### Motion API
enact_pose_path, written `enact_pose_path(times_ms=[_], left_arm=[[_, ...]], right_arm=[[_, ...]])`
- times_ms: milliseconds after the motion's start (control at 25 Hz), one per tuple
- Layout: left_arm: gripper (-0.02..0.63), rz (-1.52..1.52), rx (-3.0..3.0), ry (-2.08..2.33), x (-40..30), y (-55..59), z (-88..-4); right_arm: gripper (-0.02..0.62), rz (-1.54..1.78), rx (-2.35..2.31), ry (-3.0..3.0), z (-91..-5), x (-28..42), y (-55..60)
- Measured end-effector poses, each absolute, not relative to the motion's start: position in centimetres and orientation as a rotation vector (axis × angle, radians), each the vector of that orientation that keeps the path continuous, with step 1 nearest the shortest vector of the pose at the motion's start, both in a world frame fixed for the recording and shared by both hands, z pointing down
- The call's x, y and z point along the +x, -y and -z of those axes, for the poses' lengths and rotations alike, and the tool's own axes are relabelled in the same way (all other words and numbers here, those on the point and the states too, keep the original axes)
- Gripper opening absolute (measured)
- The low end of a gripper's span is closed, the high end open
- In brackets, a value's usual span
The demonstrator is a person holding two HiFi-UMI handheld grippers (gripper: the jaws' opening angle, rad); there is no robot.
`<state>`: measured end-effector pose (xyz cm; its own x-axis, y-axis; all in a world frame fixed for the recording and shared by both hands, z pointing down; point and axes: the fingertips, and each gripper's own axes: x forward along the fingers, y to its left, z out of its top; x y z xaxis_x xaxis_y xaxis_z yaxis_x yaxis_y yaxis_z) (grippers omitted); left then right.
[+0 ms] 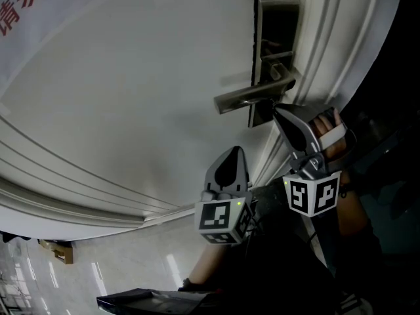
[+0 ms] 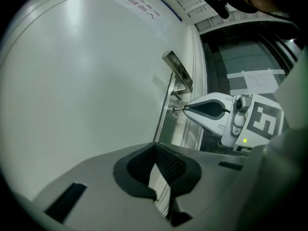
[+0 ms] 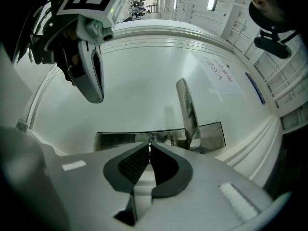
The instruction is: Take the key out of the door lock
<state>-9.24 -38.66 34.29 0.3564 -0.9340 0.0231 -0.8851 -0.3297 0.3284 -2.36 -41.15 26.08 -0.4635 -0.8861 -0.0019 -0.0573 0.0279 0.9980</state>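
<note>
one key (image 2: 175,109) sits pinched between the right claw's (image 3: 149,147) tips.

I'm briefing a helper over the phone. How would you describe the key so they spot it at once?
On the white door, find the tall metal lock plate near its edge, with the long lever handle. Just below that handle a small key sticks out of the plate. Unlike the handle it is tiny, and it is pinched by the right gripper.
</note>
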Motion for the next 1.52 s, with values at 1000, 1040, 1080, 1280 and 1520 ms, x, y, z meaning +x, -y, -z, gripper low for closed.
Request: enact_pose_path(times_ms=[1000, 1040, 1080, 1280, 1520], left_arm=[[0.000, 0.239, 2.328, 1.620, -9.2, 38.3, -34.4], [0.000, 0.231, 2.323, 1.615, -9.1, 38.2, -34.5], [0.000, 0.224, 2.322, 1.608, -9.1, 38.1, -34.8], [0.000, 0.226, 2.322, 1.608, -9.1, 37.9, -34.5], [0.000, 0.222, 2.334, 1.605, -9.2, 37.8, -34.9]], right_arm=[[0.011, 1.514, 0.977, 1.625, -26.2, -1.8, 40.1], [0.011, 1.513, 0.979, 1.625, -26.2, -1.7, 40.1], [0.011, 1.512, 0.981, 1.624, -26.2, -1.7, 40.1], [0.011, 1.513, 0.985, 1.622, -26.2, -1.6, 39.8], [0.011, 1.516, 0.999, 1.620, -26.2, -1.5, 39.2]])
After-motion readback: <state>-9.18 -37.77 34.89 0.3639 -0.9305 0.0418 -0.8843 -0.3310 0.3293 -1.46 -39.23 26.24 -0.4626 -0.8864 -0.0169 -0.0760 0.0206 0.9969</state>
